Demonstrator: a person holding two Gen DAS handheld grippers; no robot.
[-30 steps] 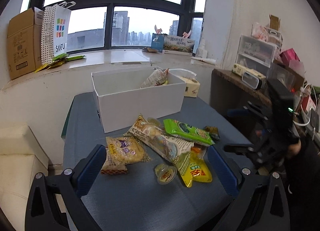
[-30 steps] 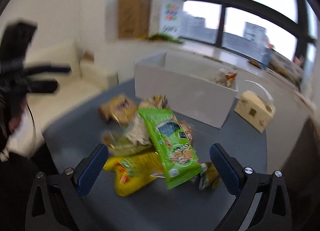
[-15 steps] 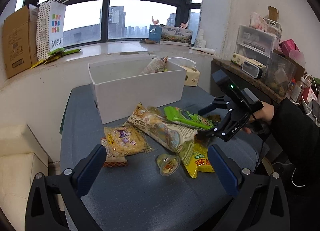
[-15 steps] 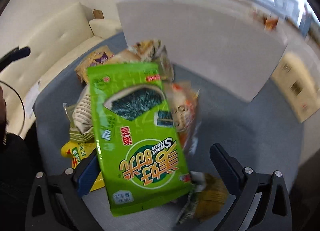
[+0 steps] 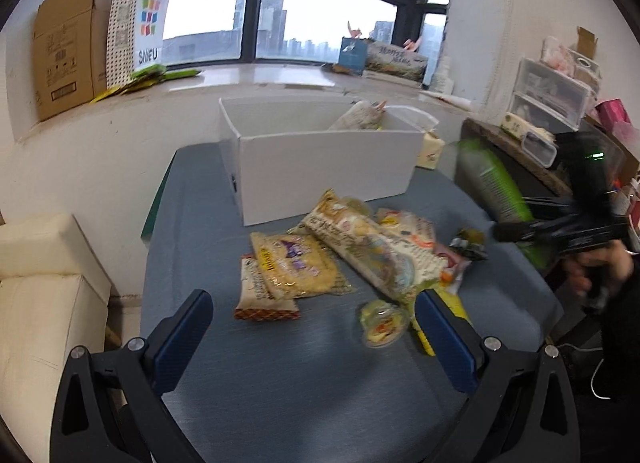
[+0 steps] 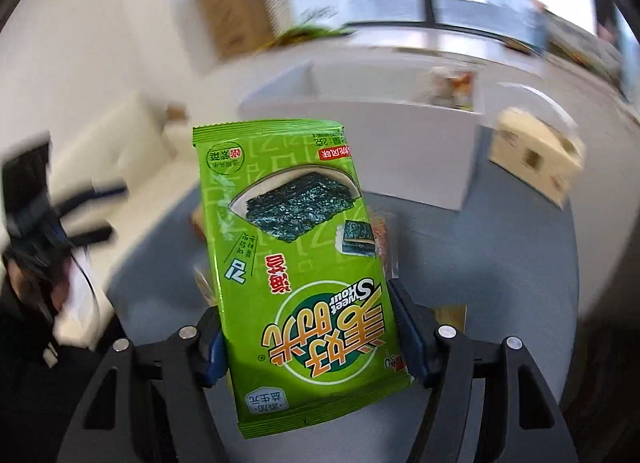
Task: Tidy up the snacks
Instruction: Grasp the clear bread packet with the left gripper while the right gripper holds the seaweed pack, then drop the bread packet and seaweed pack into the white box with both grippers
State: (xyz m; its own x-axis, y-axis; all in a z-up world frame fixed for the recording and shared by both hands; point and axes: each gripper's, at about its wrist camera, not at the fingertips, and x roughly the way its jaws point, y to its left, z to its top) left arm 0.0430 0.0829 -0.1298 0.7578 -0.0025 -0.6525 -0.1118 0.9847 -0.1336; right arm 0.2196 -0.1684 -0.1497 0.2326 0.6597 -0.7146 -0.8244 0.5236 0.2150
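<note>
The right tool (image 6: 308,339) is closing on the green seaweed packet (image 6: 292,263); its blue pads sit against the packet's two long edges near the bottom, so it is grasping the packet, which stands up and forward from the jaws, clear of the table (image 5: 304,375). To do this step well, I judge the squeeze should stay gentle enough not to crush the crisp sheets inside, yet firm enough that the slick film does not slide out; carry the packet level over the near wall of the white box (image 6: 372,135), which lies ahead of and beyond the packet's top edge, and let go only once it is inside. The picture is blurred, so exact clearance over the wall cannot be told

The left tool (image 5: 316,339) hangs released, jaws wide with nothing between them. Ahead of it on the table lies the remaining pile: a yellow cracker packet (image 5: 292,267) in front of its left finger, a long pale bag (image 5: 372,255) further ahead, and a small jelly cup (image 5: 384,323) just beside its right finger
</note>
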